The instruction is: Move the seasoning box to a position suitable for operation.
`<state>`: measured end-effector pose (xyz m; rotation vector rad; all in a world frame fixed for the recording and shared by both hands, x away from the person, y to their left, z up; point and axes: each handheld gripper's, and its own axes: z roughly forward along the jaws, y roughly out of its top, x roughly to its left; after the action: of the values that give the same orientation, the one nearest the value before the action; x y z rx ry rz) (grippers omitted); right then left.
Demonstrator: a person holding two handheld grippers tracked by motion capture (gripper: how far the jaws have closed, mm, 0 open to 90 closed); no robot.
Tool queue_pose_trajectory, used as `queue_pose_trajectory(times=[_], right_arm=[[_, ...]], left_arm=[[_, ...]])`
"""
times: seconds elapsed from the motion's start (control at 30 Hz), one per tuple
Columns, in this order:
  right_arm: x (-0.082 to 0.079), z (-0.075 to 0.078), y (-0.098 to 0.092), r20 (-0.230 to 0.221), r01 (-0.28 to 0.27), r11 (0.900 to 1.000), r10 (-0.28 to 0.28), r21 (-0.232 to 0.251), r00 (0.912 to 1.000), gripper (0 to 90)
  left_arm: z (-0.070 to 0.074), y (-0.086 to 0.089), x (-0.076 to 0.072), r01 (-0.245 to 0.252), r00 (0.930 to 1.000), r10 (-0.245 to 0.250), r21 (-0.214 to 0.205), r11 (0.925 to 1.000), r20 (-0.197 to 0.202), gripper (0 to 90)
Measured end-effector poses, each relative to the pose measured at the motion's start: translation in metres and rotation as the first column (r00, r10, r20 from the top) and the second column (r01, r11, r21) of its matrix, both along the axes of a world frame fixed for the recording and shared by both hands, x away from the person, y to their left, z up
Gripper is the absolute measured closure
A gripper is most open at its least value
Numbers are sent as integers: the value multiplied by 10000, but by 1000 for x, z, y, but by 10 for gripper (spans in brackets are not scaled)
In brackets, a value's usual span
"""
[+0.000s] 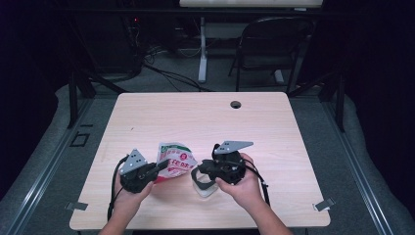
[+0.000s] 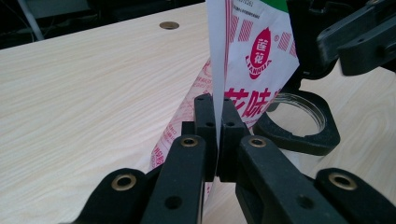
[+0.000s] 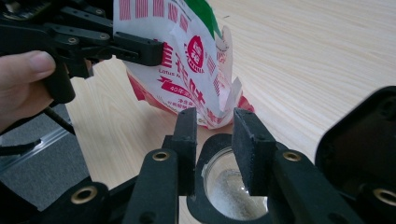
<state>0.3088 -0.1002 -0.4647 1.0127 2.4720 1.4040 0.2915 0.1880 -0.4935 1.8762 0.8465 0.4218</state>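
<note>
Near the table (image 1: 147, 215) edge, the left gripper (image 1: 155, 172) pinches a white-and-red packet (image 1: 174, 159) tight, tilted over a glass jar (image 1: 205, 186). The right gripper (image 1: 201, 169), jaws apart on nothing, hovers above the jar. White powder already lies inside; pouring seems unfinished.

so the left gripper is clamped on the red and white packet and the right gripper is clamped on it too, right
Not quite. The left gripper is clamped on the red and white packet, but the right gripper is not: the right gripper view shows its jaws apart, with the packet's torn corner between them unpinched, above a glass dish.
</note>
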Motion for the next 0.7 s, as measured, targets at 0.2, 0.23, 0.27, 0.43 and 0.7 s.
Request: queue_pose_trajectory(times=[0.2,0.23,0.27,0.43,0.7], right_arm=[[8,-7,14,-129,-43,9996,40,-265,9999,725],[9,-9,16,-145,-21,9995,17,-312,9999,729],[10,-10,17,-182,-36,9994,30,-331,9998,731],[14,-15,24,-322,-95,9990,81,-433,9994,741],[17,-20,30,-593,-195,9985,164,-513,9981,877]], left_arm=[[-2,2,-2,-21,10000,21,56,10000,-38,900],[-2,2,-2,-23,10000,23,23,10000,-55,900],[-2,3,-2,-2,10000,3,81,10000,-78,900],[-3,3,-2,4,10000,-3,85,10000,-75,900],[-4,1,-3,123,9999,-122,134,9998,-117,900]])
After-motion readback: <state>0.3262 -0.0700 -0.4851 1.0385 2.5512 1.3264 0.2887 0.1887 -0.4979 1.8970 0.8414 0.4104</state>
